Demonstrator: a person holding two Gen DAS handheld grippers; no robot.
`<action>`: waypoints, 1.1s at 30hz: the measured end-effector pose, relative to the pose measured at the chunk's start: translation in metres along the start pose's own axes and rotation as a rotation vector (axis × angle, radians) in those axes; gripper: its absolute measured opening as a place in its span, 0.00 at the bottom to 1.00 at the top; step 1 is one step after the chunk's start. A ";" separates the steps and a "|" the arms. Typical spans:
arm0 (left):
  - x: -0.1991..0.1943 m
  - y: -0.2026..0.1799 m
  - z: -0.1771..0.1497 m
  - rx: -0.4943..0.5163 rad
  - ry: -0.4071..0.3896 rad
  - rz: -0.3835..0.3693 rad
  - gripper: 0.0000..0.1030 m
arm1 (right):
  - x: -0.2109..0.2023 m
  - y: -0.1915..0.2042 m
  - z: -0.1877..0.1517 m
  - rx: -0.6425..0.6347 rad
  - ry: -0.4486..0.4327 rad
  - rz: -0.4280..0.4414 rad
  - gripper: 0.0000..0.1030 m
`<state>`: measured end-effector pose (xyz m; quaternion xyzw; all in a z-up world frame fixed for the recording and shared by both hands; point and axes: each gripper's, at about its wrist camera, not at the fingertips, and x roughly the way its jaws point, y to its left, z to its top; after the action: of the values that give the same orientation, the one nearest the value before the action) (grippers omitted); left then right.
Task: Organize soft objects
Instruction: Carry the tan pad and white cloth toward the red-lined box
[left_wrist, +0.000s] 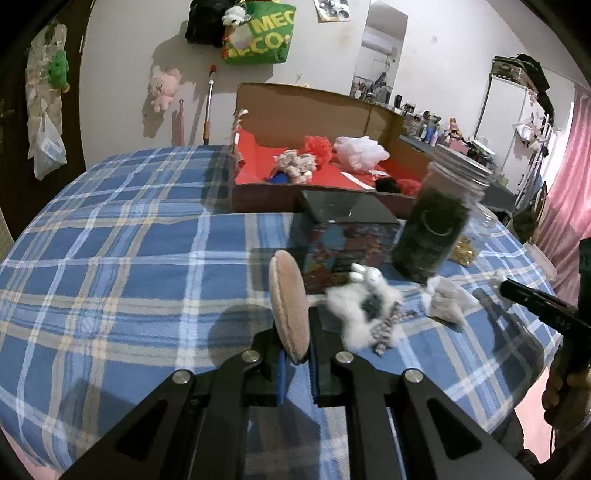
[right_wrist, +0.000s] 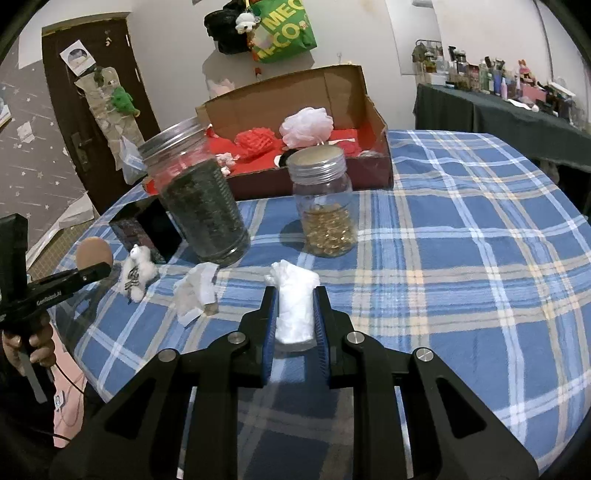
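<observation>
Jaws clamp one tan puff (left_wrist: 288, 306) left, one white wad (right_wrist: 295, 306) right; two jars (right_wrist: 201, 199) stand.

A table under a blue plaid cloth (right_wrist: 461, 229) carries an open cardboard box lined in red (right_wrist: 373, 173) at its far edge. Nearer the right tool stand a dark-filled glass jar (right_wrist: 207, 218) and a gold-bead jar (right_wrist: 327, 221). Left of that tool lie crumpled white paper (right_wrist: 195, 291), a fluffy white plush toy (right_wrist: 138, 271) and a dark patterned box (right_wrist: 147, 229).

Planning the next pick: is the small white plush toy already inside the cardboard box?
No, the white plush toy lies on the plaid tablecloth, outside the cardboard box.
</observation>
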<state>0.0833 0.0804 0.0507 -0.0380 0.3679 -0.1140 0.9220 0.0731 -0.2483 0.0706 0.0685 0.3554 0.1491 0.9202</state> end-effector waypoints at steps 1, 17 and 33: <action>0.002 0.003 0.002 0.004 0.006 0.001 0.10 | 0.000 -0.001 0.001 -0.001 0.005 -0.002 0.18; 0.037 0.026 0.042 0.155 0.049 -0.015 0.10 | 0.018 -0.062 0.034 0.112 0.107 0.030 0.18; 0.055 0.030 0.077 0.273 0.079 -0.055 0.10 | 0.041 -0.096 0.093 0.153 0.165 0.115 0.18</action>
<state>0.1808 0.0958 0.0649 0.0823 0.3839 -0.1895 0.9000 0.1857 -0.3274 0.0910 0.1462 0.4355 0.1794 0.8699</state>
